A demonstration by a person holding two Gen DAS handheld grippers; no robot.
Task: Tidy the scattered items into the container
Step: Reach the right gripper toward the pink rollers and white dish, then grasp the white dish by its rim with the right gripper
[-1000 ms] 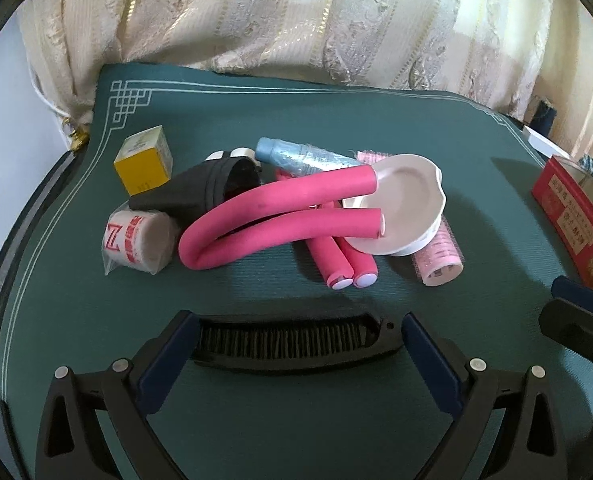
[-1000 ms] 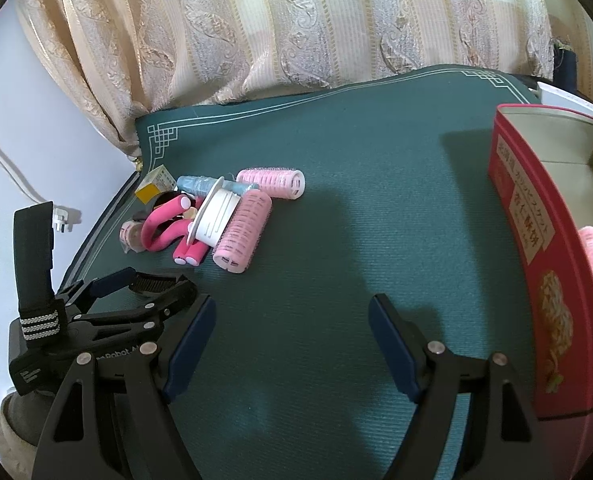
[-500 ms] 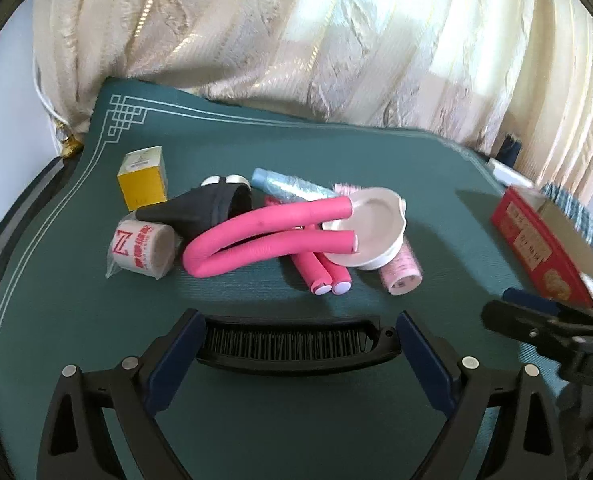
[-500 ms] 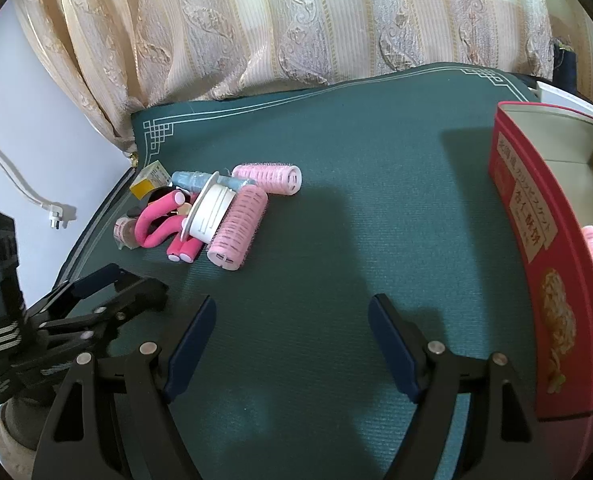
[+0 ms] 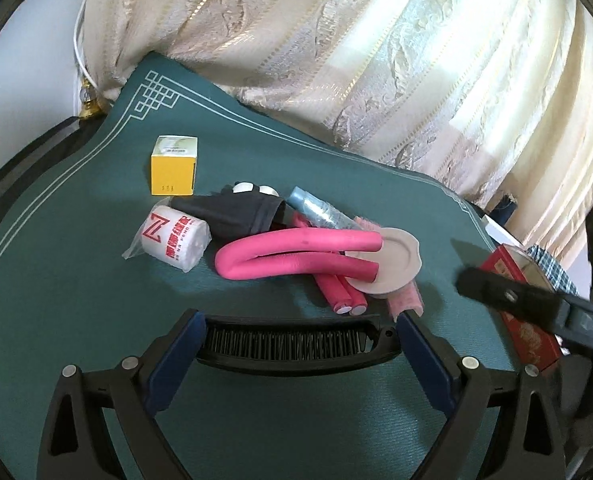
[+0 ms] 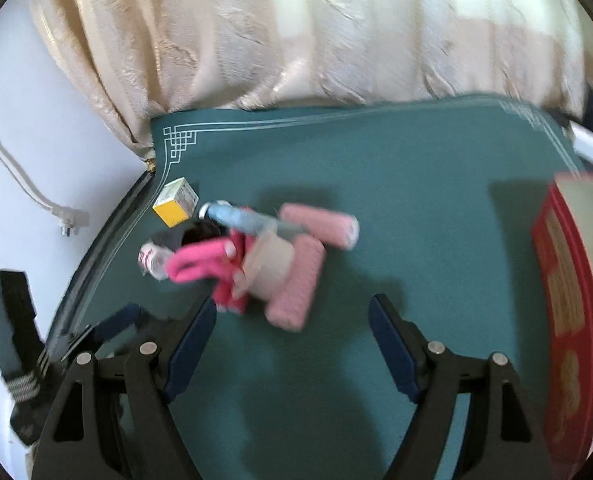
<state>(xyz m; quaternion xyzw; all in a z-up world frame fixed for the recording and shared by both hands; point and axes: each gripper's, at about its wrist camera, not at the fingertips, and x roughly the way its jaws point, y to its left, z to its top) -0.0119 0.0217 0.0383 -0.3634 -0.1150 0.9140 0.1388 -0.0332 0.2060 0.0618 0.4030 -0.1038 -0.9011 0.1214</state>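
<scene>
Left gripper (image 5: 298, 330): clamped end to end on a black comb-style hair clip (image 5: 296, 344), blue pads pressing both ends, clip lying crosswise with teeth facing the pile.

Right gripper (image 6: 292, 338): jaws spread wide, nothing between them, only green mat (image 6: 396, 184) beneath. Right wrist view blurred.

Scattered items: grouped near the mat's left corner, well apart from the container.
- Yellow carton (image 5: 174, 166), upright, at the far left of the group, apart from the rest.
- White wrapped roll with red lettering (image 5: 174, 238), on its side, just in front of the carton, touching a black pouch (image 5: 242, 212).
- Two small white round pieces (image 5: 252, 189) behind the pouch; cannot tell what they are.
- Bent pink foam curler rod (image 5: 296, 252), folded into a U, open ends resting on a white dish (image 5: 392, 266).
- Two straight pink rods (image 5: 340, 294) under the bent one, capped ends toward the camera.
- Pale blue tube (image 5: 320, 210) behind the rods, lying flat.
- Light pink hair roller (image 5: 406, 300) under the dish; a second light pink roller (image 6: 320, 226) just behind it, seen from the right wrist.

Container: red box (image 6: 568, 320), open top, at the right edge of the mat; something pink inside, blurred.

Cream curtain (image 5: 376, 60) along the rear edge of the mat.
</scene>
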